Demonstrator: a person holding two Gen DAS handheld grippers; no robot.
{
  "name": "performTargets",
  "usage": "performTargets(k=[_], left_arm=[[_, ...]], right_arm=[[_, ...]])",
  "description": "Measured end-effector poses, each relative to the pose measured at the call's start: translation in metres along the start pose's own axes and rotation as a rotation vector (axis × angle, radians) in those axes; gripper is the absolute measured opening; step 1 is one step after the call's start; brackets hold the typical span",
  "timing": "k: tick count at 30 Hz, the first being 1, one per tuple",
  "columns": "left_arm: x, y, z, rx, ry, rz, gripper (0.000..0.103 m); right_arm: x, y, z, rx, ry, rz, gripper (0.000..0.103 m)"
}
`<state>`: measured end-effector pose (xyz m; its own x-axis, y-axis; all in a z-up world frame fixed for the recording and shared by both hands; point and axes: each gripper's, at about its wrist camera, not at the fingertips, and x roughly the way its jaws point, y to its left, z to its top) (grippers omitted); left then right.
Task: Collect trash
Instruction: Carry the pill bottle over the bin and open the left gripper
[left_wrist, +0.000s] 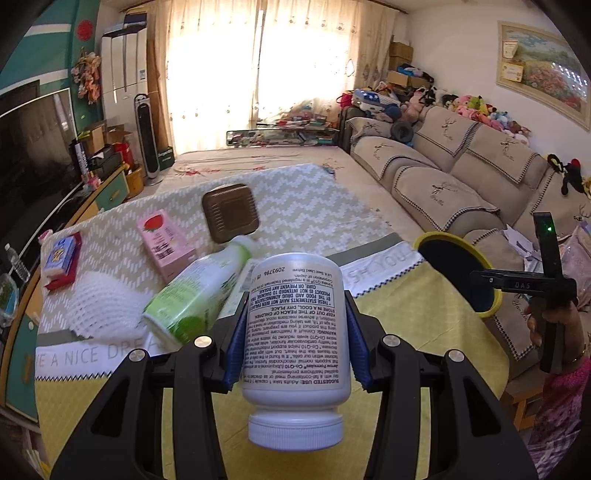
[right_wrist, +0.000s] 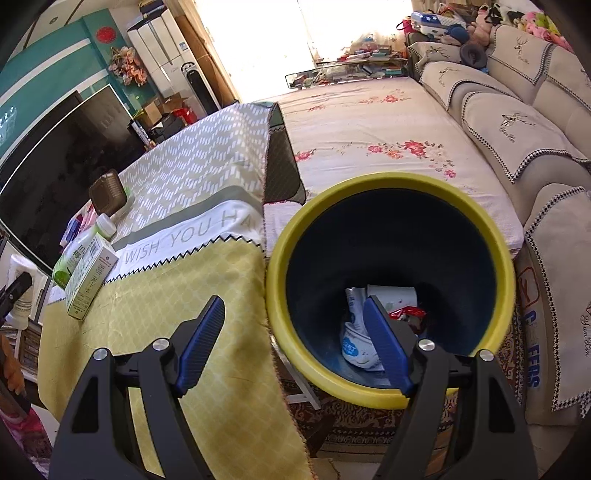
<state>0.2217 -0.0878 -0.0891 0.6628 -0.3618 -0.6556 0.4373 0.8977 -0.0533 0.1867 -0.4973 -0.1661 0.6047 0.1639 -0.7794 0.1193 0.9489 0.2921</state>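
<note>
My left gripper (left_wrist: 295, 343) is shut on a white pill bottle (left_wrist: 295, 332), cap toward the camera, held above the yellow tablecloth (left_wrist: 406, 314). Behind it lie a green-and-white bottle (left_wrist: 195, 291), a pink strawberry carton (left_wrist: 166, 240), a brown square lid (left_wrist: 231, 212), white foam netting (left_wrist: 99, 306) and a blue-red packet (left_wrist: 61, 258). My right gripper (right_wrist: 295, 332) is open and empty, beside the rim of the yellow-rimmed dark bin (right_wrist: 273, 295). The bin (left_wrist: 458, 273) holds a white cup (right_wrist: 395, 295) and wrappers (right_wrist: 354, 343).
A green-white box (right_wrist: 92, 280) lies by the green bottle (right_wrist: 74, 254) on the table. A TV (left_wrist: 33, 162) stands at left. A beige sofa (left_wrist: 461, 177) runs along the right, with a flowered low table (right_wrist: 369, 129) behind the bin.
</note>
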Motion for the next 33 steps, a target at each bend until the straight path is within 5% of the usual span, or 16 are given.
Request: performTargets(k=[10, 21, 23, 25, 33], left_arm=[[0.063, -0.121, 0.052, 0.181, 0.019, -0.193, 0.047], [0.156, -0.26, 0.072, 0.343, 0.144, -0.354, 0.047], [0.172, -0.272, 0.073, 0.342, 0.163, -0.362, 0.049], [0.18, -0.277, 0.075, 0.324, 0.155, -0.35, 0.073], [0.137, -0.229, 0.079, 0.235, -0.017, -0.309, 0.081]], right_arm=[[-0.064, -0.059, -0.007, 0.1, -0.148, -0.043, 0.075], [-0.109, -0.115, -0.023, 0.217, -0.238, -0.103, 0.078], [-0.112, -0.119, -0.025, 0.225, -0.242, -0.105, 0.078], [-0.113, -0.121, -0.025, 0.232, -0.243, -0.105, 0.078], [-0.095, -0.117, -0.022, 0.22, -0.208, -0.074, 0.078]])
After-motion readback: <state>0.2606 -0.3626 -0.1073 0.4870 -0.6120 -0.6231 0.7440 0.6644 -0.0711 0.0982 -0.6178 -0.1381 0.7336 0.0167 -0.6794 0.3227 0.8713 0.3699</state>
